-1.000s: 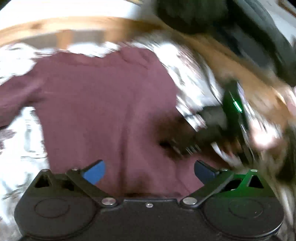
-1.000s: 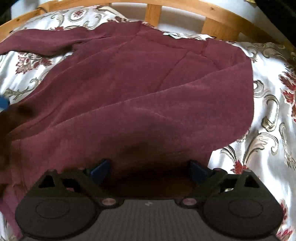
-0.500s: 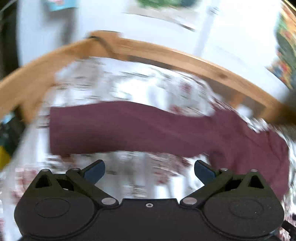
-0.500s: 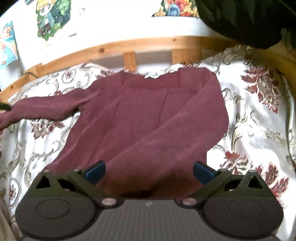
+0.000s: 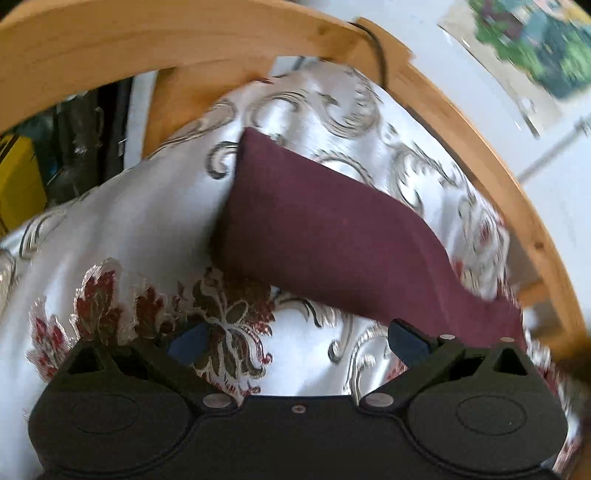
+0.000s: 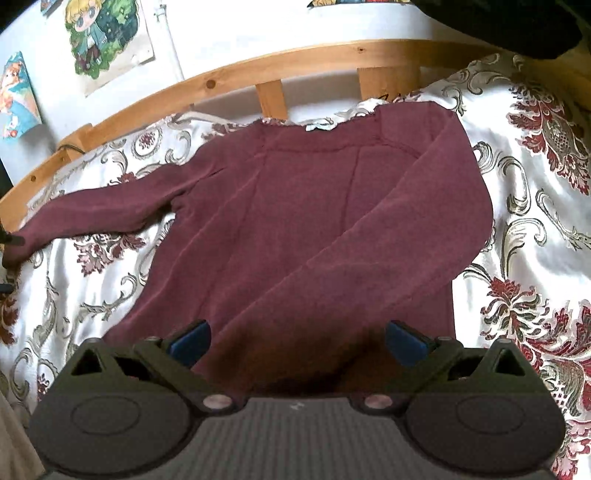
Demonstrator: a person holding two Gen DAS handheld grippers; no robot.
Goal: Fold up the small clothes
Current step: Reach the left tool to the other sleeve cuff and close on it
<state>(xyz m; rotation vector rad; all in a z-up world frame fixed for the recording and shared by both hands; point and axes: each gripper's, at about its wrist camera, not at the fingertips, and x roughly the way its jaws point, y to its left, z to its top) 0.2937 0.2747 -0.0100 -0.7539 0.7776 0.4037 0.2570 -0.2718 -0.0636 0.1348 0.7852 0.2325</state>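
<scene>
A maroon sweater lies flat on the patterned bedspread. Its right sleeve is folded across the body; its left sleeve stretches out to the left. In the left wrist view that sleeve fills the middle, its cuff end pointing up-left. My left gripper is open and empty, just short of the sleeve, over the bedspread. My right gripper is open and empty above the sweater's lower hem.
A curved wooden bed rail runs behind the sweater, with a white wall and posters beyond. The same rail sits close past the sleeve cuff. A dark item hangs at the top right.
My left gripper has swung from the sweater's body to the outstretched left sleeve and closed in on its cuff. My right gripper has pulled back, so the whole sweater shows.
</scene>
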